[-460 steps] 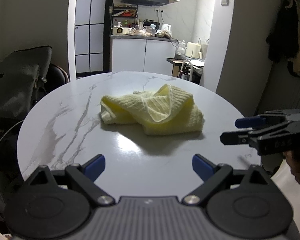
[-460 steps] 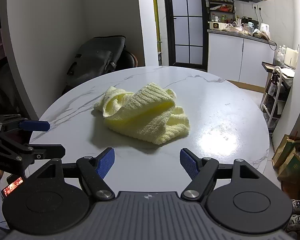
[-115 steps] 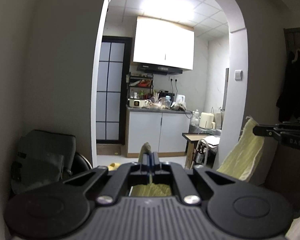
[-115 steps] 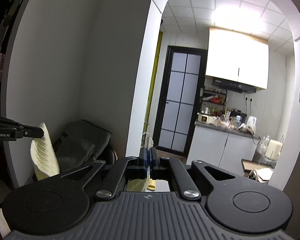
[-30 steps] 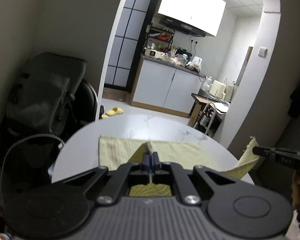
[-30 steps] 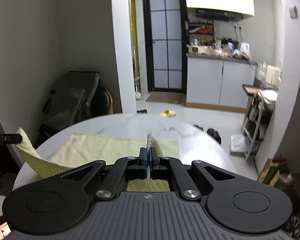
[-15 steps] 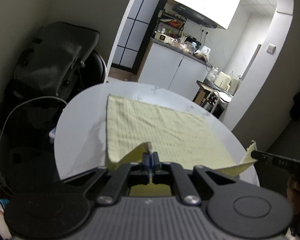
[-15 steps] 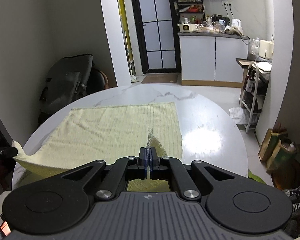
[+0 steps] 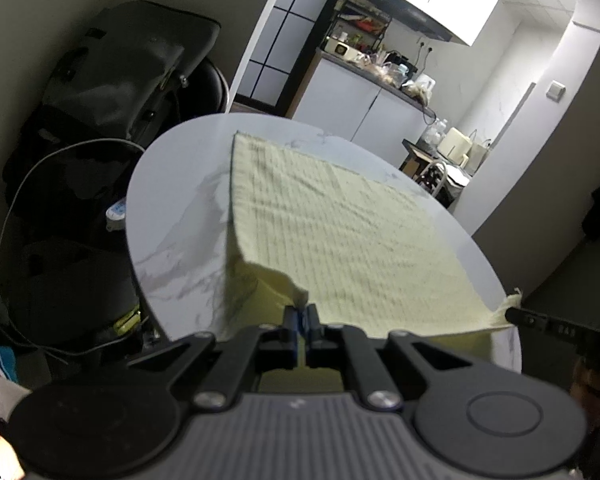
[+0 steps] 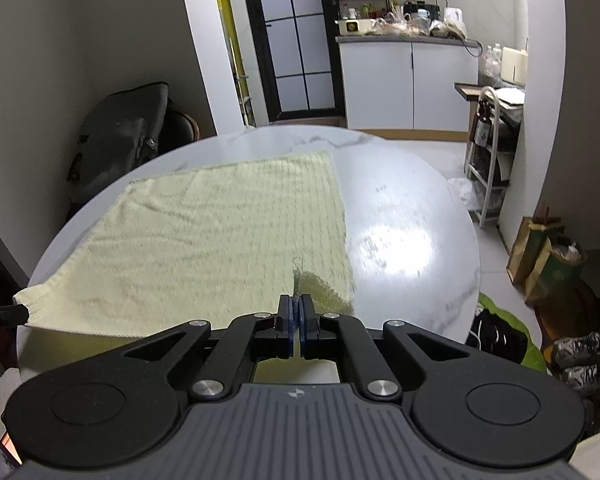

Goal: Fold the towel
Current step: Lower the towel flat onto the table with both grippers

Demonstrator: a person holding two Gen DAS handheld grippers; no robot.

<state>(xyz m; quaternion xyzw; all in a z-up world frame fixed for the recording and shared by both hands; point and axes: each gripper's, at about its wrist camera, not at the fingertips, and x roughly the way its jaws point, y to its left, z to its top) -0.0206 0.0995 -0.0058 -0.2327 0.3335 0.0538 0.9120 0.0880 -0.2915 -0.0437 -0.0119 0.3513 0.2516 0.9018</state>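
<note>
A pale yellow towel (image 9: 340, 216) (image 10: 220, 232) lies spread almost flat over the round white marble table (image 9: 172, 200) (image 10: 412, 216). My left gripper (image 9: 300, 312) is shut on the towel's near left corner, held just above the table's front edge. My right gripper (image 10: 298, 308) is shut on the near right corner. Each gripper's tip shows in the other's view: the right gripper (image 9: 518, 316) at the far right, the left gripper (image 10: 18, 314) at the far left. The near hem hangs between them.
A dark bag on a chair (image 9: 120, 64) (image 10: 120, 136) stands left of the table, with a cable (image 9: 28, 176) beside it. White kitchen cabinets (image 10: 400, 80) are behind. A rack (image 10: 488, 152), paper bags (image 10: 548, 256) and shoes (image 10: 580, 356) sit on the floor at right.
Both grippers have come lower and drawn back toward the near edge, and the towel now covers more of the table, lying flatter. Both stay shut on their corners.
</note>
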